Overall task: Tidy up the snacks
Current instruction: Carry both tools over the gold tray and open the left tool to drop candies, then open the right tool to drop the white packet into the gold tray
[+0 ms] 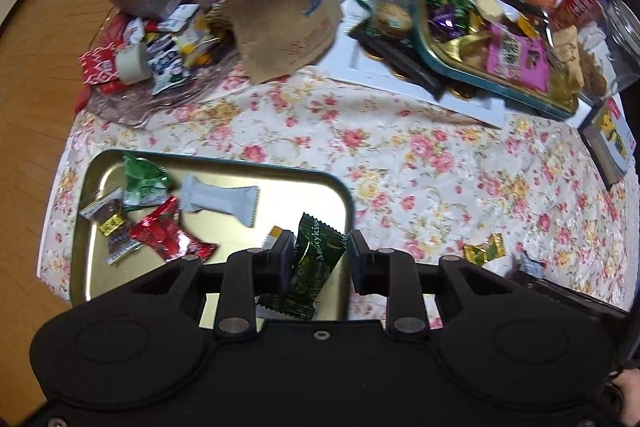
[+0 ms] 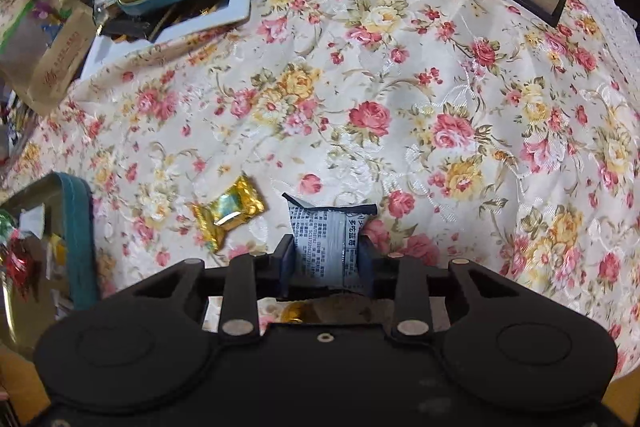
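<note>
Snacks half sorted: my left hand-held gripper (image 1: pixel 319 259) hangs over the gold tray (image 1: pixel 224 173), a dark green candy (image 1: pixel 316 267) between its parted jaws, which seem slack. My right hand-held gripper (image 2: pixel 326 259) clamps a grey-blue packet (image 2: pixel 330 239) on the table (image 2: pixel 400 67). Beyond it, a gold candy (image 2: pixel 228 213) waits. Several wrapped sweets (image 1: pixel 160 231) already lie in the tray.

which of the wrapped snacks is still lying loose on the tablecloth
The gold-wrapped candy: it lies alone on the floral cloth. The grey packet sits between the right gripper's fingers, and the rest lie in the gold tray.
</note>
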The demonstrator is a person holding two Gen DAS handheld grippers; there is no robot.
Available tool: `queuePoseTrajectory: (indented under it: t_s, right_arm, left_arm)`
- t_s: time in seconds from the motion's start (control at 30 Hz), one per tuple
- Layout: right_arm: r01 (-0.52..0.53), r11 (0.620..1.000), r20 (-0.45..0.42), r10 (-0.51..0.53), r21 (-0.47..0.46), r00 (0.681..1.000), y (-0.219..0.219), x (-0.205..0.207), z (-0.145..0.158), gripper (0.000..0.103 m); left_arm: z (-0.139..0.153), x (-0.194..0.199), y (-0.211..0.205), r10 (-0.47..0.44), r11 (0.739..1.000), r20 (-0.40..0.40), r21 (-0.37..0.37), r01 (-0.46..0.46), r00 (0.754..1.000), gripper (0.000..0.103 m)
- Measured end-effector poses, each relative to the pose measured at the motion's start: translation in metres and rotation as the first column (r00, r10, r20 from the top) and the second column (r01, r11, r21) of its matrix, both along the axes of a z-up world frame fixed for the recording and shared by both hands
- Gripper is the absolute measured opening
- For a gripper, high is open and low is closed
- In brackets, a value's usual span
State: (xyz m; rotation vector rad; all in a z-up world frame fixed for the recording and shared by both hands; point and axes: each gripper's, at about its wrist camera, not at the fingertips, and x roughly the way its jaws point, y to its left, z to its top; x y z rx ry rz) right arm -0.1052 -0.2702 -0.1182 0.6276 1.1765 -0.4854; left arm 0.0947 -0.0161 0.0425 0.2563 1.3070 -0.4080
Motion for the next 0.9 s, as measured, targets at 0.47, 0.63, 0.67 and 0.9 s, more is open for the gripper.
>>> queuePoseTrajectory:
  t_s: [0.47,0.63,0.67,0.9]
  right_arm:
    - [-0.141,0.983,0.344,0.091,0.122,0.935,0.068,0.039,0.08,0.034]
    - [-0.235,0.964,0.402,0.167,0.127,0.9,0.105,0.055,0.094,0.034]
    - [-0.249,0.96,0.407,0.178,0.128,0.896,0.11,0.058,0.095,0.035]
    - [-0.327,0.935,0.416,0.246,0.134,0.875,0.142,0.072,0.096,0.035]
  left_arm:
    - [-0.016,0.019,0.08,0.1,0.994,0.008,0.047,-0.1,0.995,0.038]
    - [-0.018,0.025,0.103,0.135,0.99,0.013,0.036,-0.135,0.991,0.038]
    - [-0.018,0.027,0.107,0.148,0.988,0.006,0.029,-0.149,0.989,0.038]
    - [-0.028,0.039,0.125,0.249,0.968,-0.082,0.029,-0.248,0.965,0.038]
